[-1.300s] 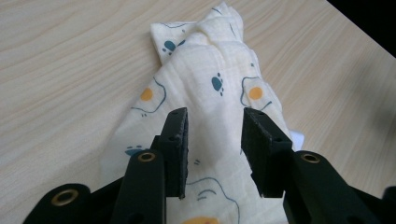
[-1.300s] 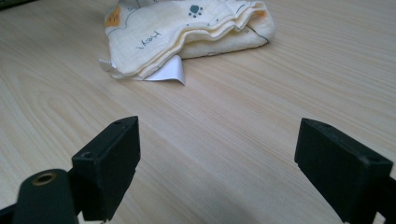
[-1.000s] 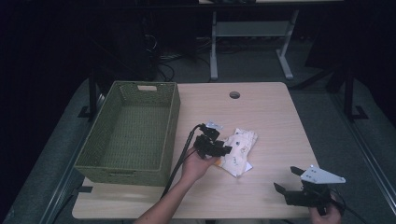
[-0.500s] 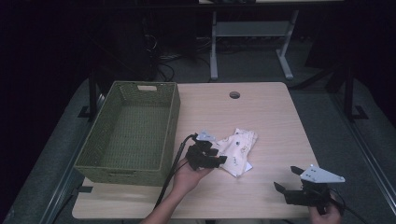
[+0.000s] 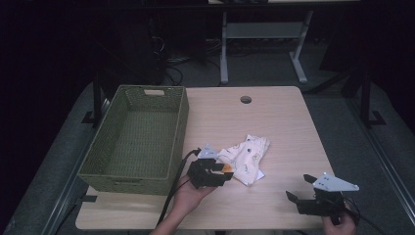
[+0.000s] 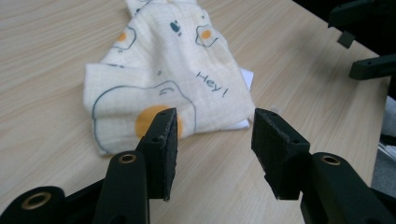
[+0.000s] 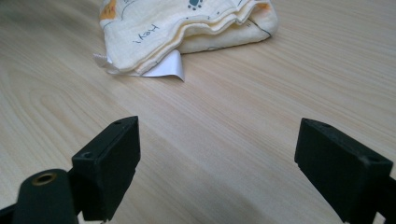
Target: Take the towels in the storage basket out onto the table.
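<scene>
Two grippers work over the table (image 5: 274,117) in the high view. We note the left gripper (image 5: 221,172) at the near edge of a folded cream cloth (image 5: 247,155), which lies on the bare tabletop just right of the green woven basket (image 5: 137,142). Its jaws have just been opening and point toward the cloth. The right gripper (image 5: 301,188) sits well apart from the cloth, near the table's front right corner, jaws spread and holding nothing.

From the left gripper view, we record the fingers (image 6: 163,149) standing about half apart with bare wood between them. The cloth (image 6: 173,79), printed with fried eggs and the word "Hey!", lies just beyond the fingertips; we cannot tell whether the left pad touches its nearest fold. Nothing is gripped.

From the right gripper view, we find the fingers (image 7: 114,163) wide apart and empty over bare tabletop. The cloth (image 7: 187,23) lies well ahead of them, a white label (image 7: 166,66) protruding from under its edge.
</scene>
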### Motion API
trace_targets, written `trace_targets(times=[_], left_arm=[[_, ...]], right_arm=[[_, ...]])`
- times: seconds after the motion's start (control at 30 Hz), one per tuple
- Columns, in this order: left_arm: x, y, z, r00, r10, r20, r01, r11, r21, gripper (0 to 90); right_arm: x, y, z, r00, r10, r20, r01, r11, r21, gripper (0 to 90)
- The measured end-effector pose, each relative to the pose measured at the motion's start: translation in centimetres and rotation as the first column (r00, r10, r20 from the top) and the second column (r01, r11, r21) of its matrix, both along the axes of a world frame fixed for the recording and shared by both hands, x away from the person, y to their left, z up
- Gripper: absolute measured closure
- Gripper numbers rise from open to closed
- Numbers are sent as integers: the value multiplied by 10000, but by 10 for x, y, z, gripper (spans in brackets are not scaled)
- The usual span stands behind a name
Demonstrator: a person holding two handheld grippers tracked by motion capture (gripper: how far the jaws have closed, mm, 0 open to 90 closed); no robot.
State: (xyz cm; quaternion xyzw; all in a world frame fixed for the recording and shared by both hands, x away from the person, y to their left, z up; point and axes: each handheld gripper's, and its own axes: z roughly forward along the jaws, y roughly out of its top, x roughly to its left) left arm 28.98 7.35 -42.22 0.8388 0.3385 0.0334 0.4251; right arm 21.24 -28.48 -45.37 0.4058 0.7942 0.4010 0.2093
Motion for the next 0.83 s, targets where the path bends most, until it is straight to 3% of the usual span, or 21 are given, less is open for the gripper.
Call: trace_targets(times=[0.5, 0.6, 0.73, 0.83], left_arm=[[-27, 22, -13, 9999, 32, 102, -29, 9997, -251, 460], [-31, 23, -16, 9993, -196, -304, 179, 9983, -559, 406], [-38, 22, -20, 9997, -246, -68, 243, 9989, -410, 343], [-44, 21, -20, 9990, -236, 386, 241, 9996, -131, 293]], right_arm=[[2, 2, -3, 9999, -52, -108, 51, 10000, -64, 140], [2, 2, -3, 9999, -28, -157, 27, 10000, -94, 140], [1, 4, -1, 9999, 43, -105, -44, 10000, -82, 140], [1, 5, 0, 9998, 205, -13, -206, 9997, -109, 140]])
